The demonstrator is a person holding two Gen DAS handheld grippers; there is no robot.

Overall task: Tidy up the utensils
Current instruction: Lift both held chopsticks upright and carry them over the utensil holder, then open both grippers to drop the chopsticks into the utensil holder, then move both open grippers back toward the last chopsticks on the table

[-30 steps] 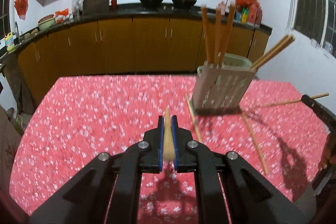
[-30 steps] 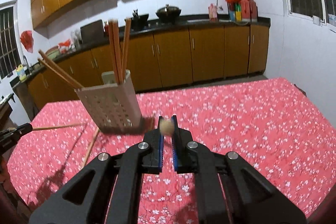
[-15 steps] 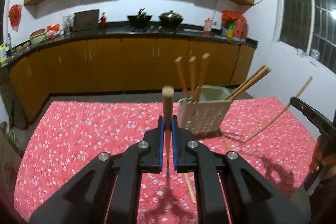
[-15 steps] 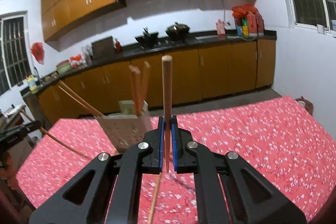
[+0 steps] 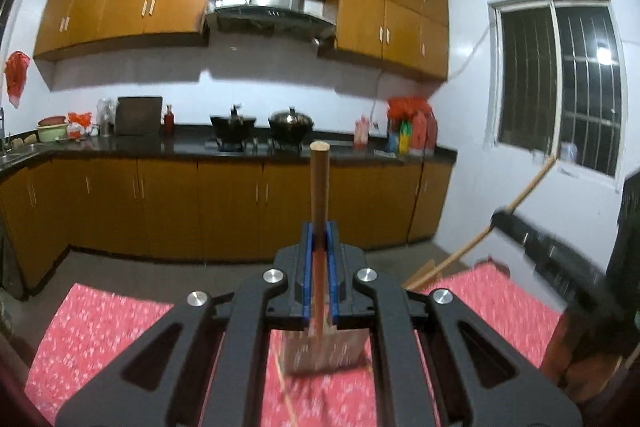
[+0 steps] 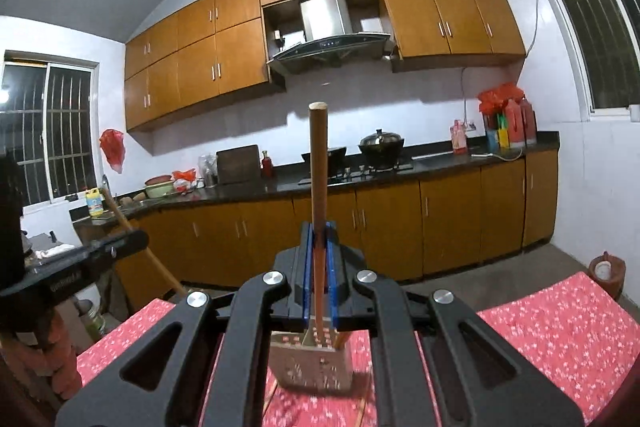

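Gripping one upright chopstick (image 5: 319, 187) in clenched left gripper (image 5: 319, 247), another chopstick (image 6: 318, 171) in clenched right gripper (image 6: 319, 247), above perforated holder (image 6: 310, 367) on red tablecloth (image 6: 560, 327).

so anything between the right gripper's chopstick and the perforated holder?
Nothing visible. The right gripper is shut on an upright wooden chopstick, with the beige perforated utensil holder just below and ahead on the red floral tablecloth; only chopsticks already in it share the opening.
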